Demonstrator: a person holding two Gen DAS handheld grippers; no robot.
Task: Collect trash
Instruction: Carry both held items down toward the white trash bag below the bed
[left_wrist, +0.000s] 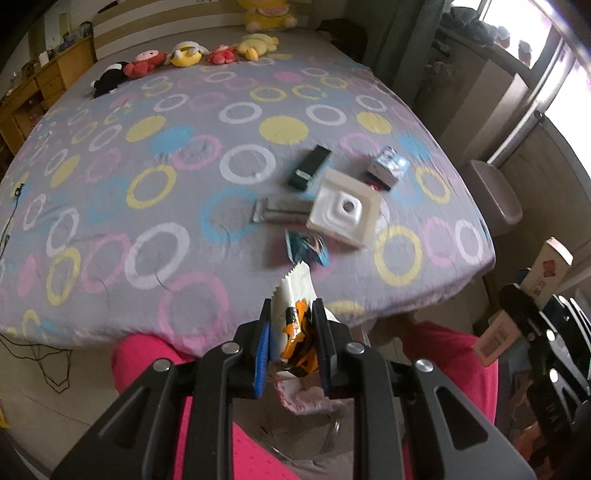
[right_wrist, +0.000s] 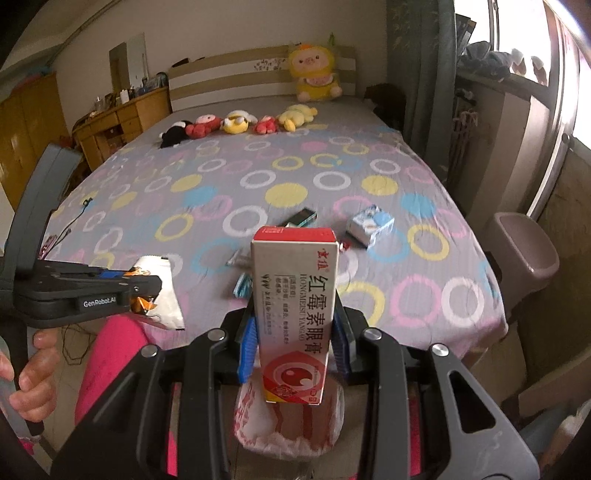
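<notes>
My left gripper (left_wrist: 291, 332) is clamped on a white-orange wrapper (left_wrist: 295, 295); my right gripper (right_wrist: 295, 332) is clamped on a red-white carton (right_wrist: 295, 295), both just off the bed's (right_wrist: 221, 184) near edge.

The bed (left_wrist: 184, 184) is carrying a white tray (left_wrist: 345, 210), dark box (left_wrist: 309, 167), blue carton (left_wrist: 388, 169) and plush toys (left_wrist: 184, 59).

Carton (right_wrist: 299, 314) held in the right claw (right_wrist: 295, 332): "红霉素眼膏", "HONGMEISU YANGAO". Left claw (right_wrist: 146, 291) body: "GenRobot.AI". Other print is illegible.
</notes>
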